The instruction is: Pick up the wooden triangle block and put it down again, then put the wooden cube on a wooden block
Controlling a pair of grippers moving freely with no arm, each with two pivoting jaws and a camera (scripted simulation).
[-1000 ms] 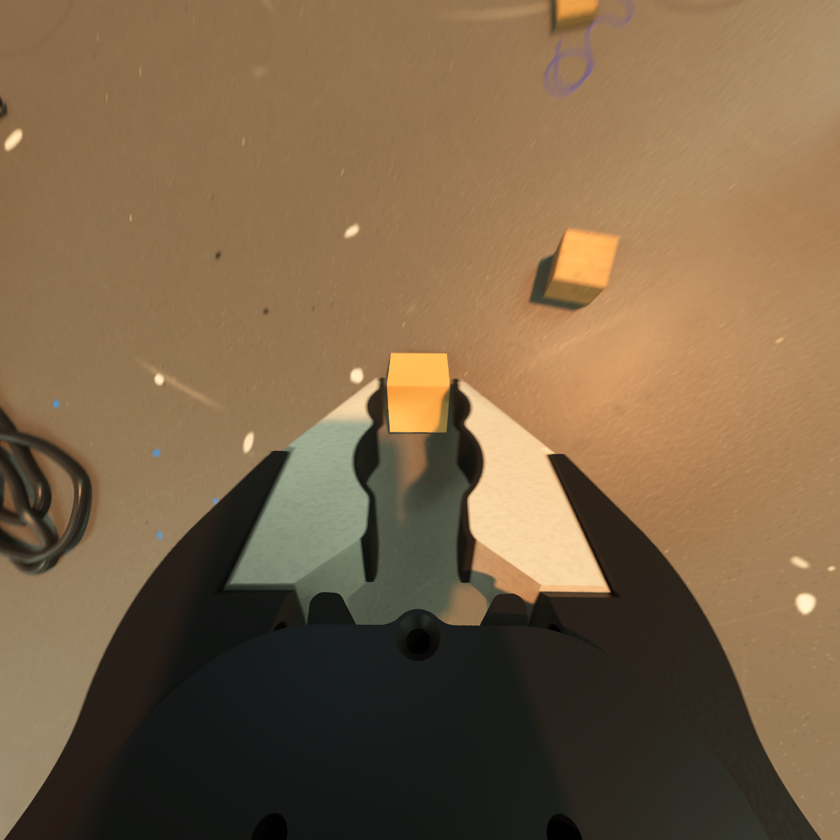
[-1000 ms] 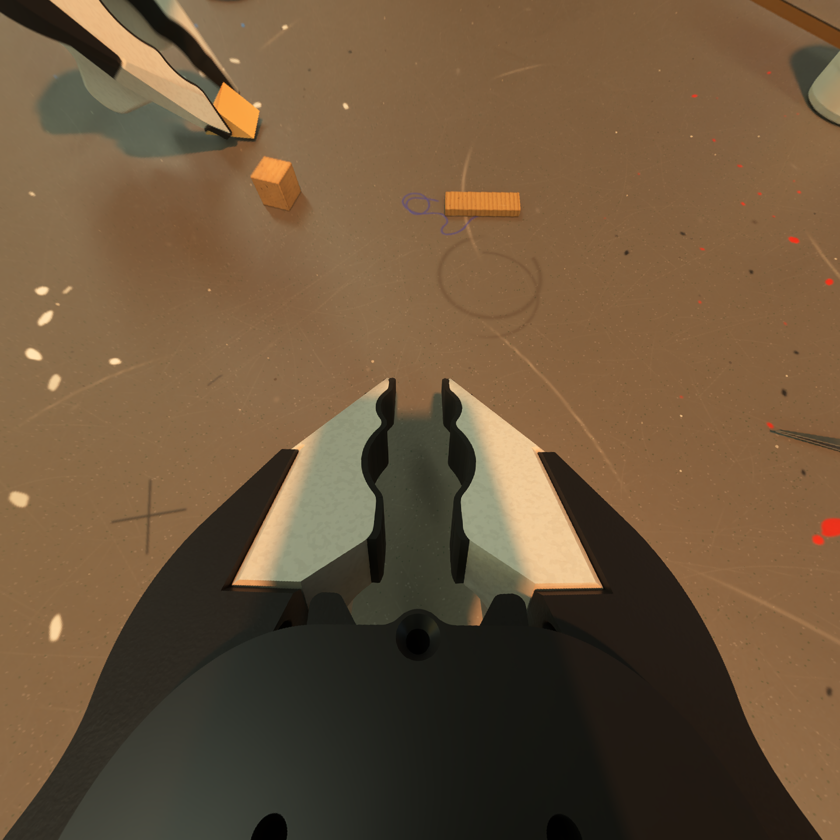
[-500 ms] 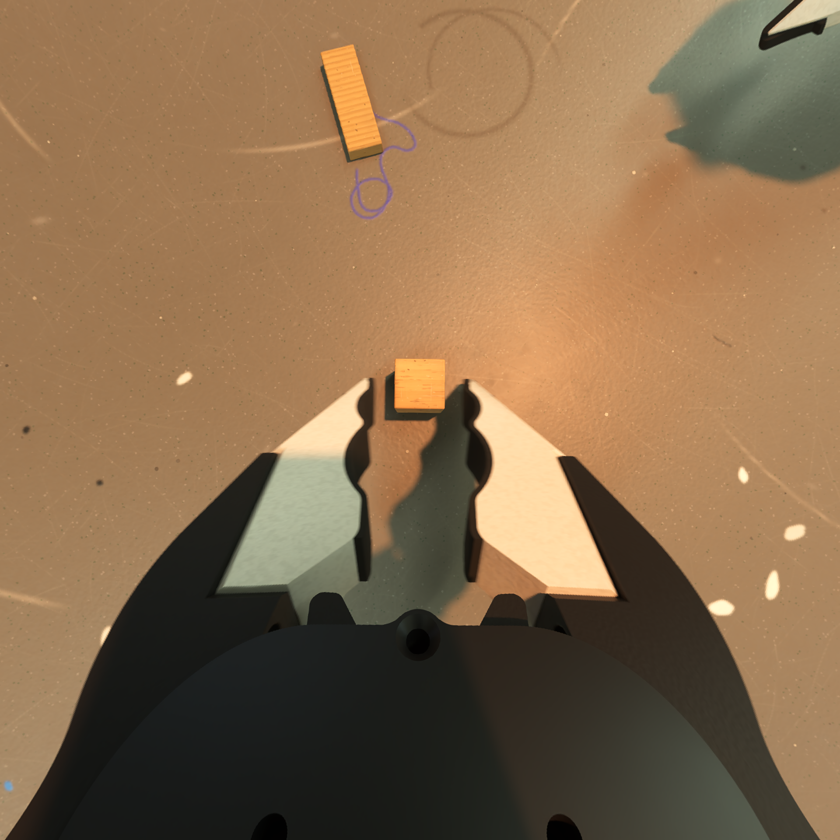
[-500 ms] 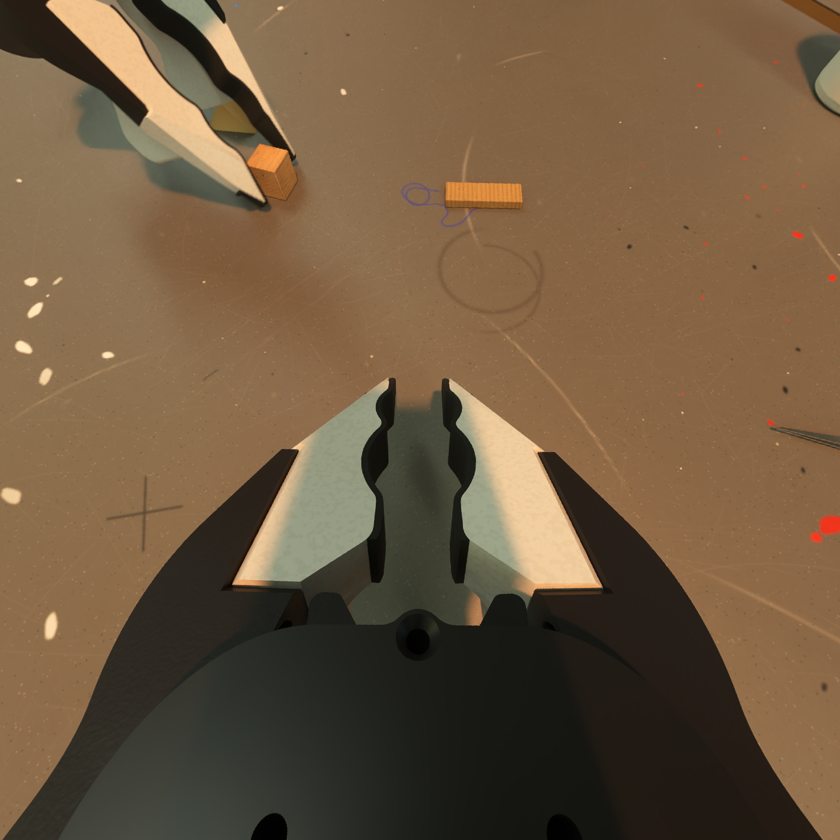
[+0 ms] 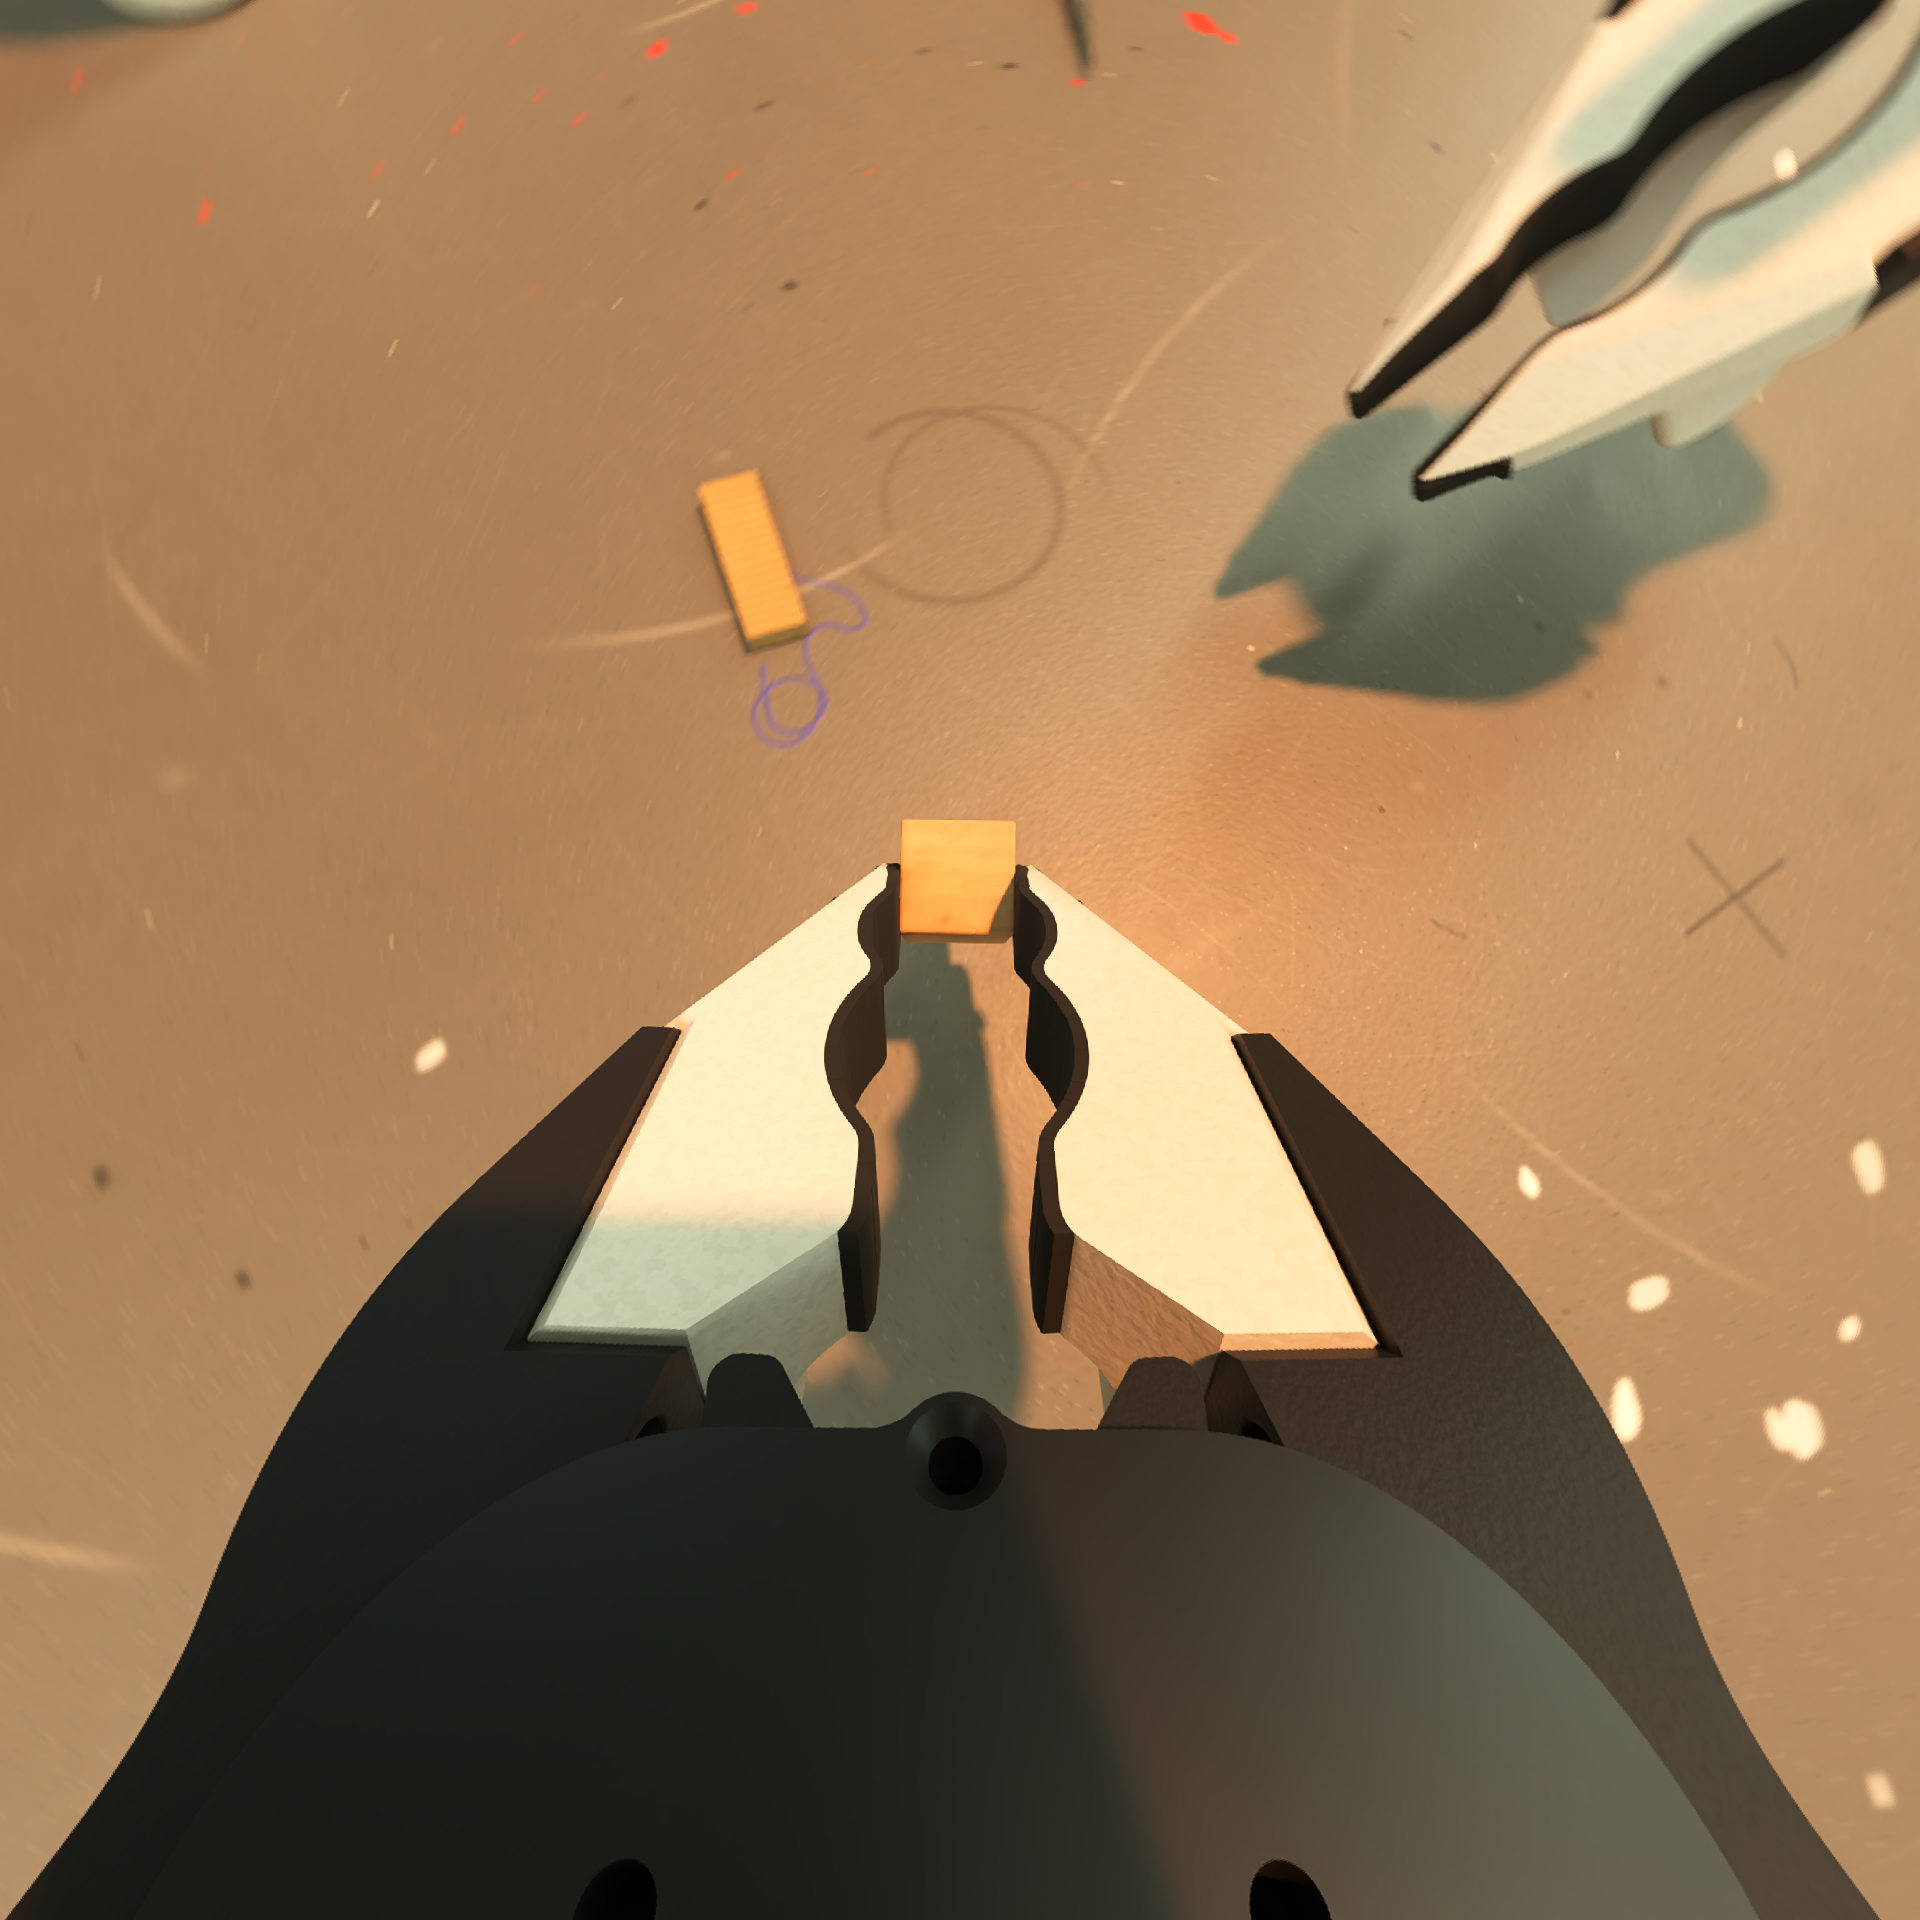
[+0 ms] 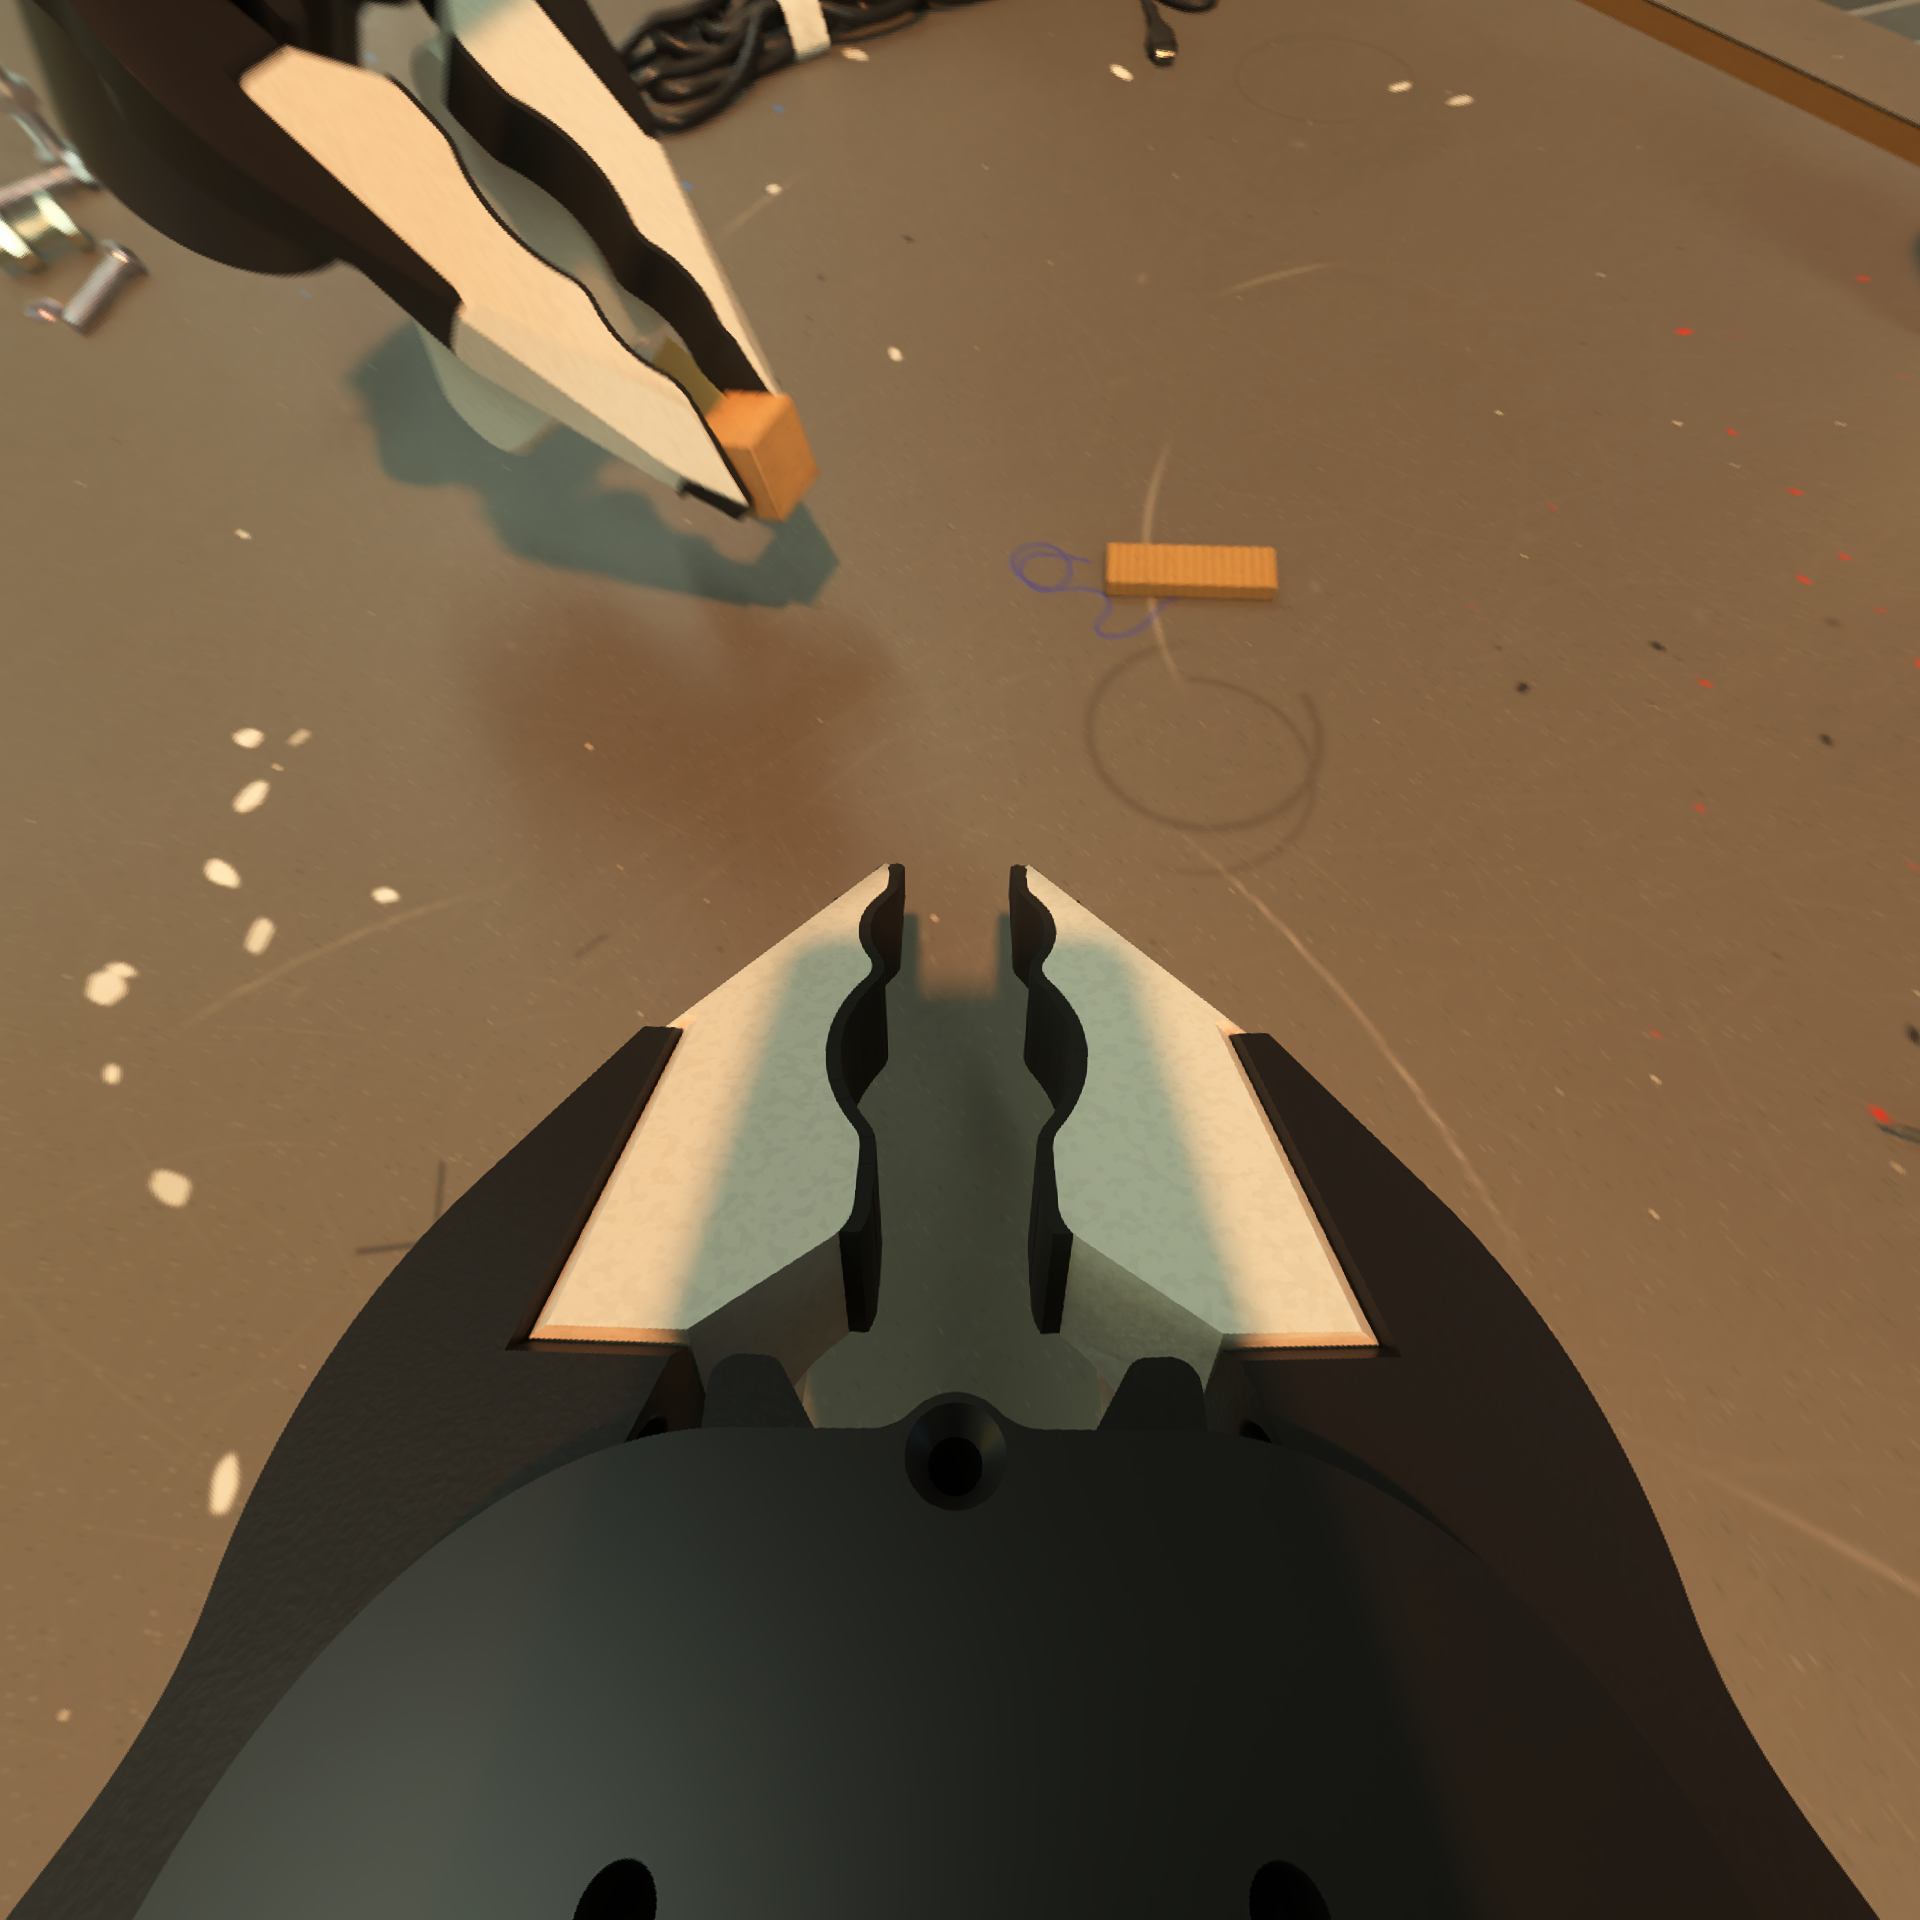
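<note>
Now the left gripper [image 5: 956, 883] is tilted down over the tabletop [image 5: 312, 831], its fingertips pinched on the wooden cube [image 5: 954, 878], which is lifted clear with its shadow [image 6: 665, 540] on the surface below. Ahead and a bit to the left, well apart, lies the flat wooden block [image 5: 751, 558], touching a purple scribble [image 5: 800, 675] and near a drawn circle [image 5: 971, 504]. Off to the side, the right gripper [image 6: 956, 883] hovers low, jaws narrowly parted with nothing between them. The triangle block cannot be made out for sure.
</note>
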